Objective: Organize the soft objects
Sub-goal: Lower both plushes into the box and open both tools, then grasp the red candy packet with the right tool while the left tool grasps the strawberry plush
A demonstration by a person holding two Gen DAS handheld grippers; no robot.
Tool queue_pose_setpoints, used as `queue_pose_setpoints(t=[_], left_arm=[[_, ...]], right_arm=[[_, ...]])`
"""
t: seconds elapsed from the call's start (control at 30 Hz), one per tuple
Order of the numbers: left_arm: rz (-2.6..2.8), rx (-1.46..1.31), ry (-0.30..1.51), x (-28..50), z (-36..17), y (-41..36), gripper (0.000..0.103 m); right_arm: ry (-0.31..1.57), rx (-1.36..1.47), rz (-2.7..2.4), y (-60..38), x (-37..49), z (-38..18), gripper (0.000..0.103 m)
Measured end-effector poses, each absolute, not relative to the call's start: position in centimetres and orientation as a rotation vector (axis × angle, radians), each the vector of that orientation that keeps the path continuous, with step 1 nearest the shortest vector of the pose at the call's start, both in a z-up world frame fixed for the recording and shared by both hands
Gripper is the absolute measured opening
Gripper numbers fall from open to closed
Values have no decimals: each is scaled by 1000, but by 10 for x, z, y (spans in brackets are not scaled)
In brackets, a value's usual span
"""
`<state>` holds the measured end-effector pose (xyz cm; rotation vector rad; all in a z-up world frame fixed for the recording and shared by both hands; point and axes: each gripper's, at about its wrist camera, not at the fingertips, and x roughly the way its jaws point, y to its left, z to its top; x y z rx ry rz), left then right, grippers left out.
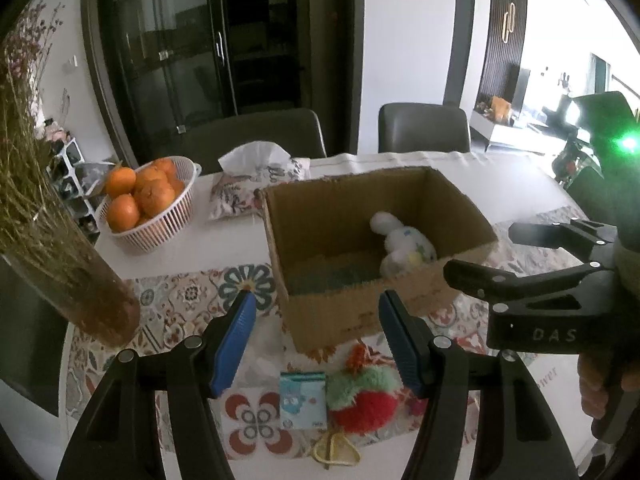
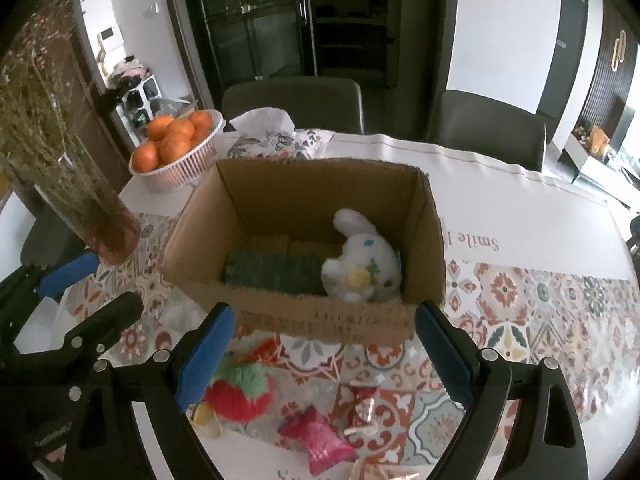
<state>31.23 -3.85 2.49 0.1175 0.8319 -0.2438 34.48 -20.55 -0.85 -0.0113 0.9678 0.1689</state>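
Room: dark glass cabinet, two grey chairs behind table.
Surface: patterned tablecloth (image 2: 520, 300), tile motifs, white border.
Left gripper (image 1: 316, 340): blue-padded jaws spread wide, holding nothing, above red-green plush (image 1: 364, 400) and small blue card (image 1: 303, 400).
Right gripper (image 2: 324, 356): jaws spread wide, empty, before cardboard box (image 2: 332, 320).
Box contents: white plush toy (image 2: 366, 264), fuzzy, beside dark green folded cloth (image 2: 276, 272).
Near box: pink wrapped packet (image 2: 320, 440), oranges in white slatted basket (image 1: 160, 228), tissue pack (image 1: 256, 176), glass vase of dried stems (image 2: 92, 216).
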Motion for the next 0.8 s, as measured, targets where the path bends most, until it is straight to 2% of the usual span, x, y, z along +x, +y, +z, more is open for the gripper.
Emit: queue_pose_setpoints(t=[0.8], left_arm=[[-330, 99, 1063, 287, -30, -57, 63]], right_arm=[[1125, 35, 100, -226, 305, -54, 93]])
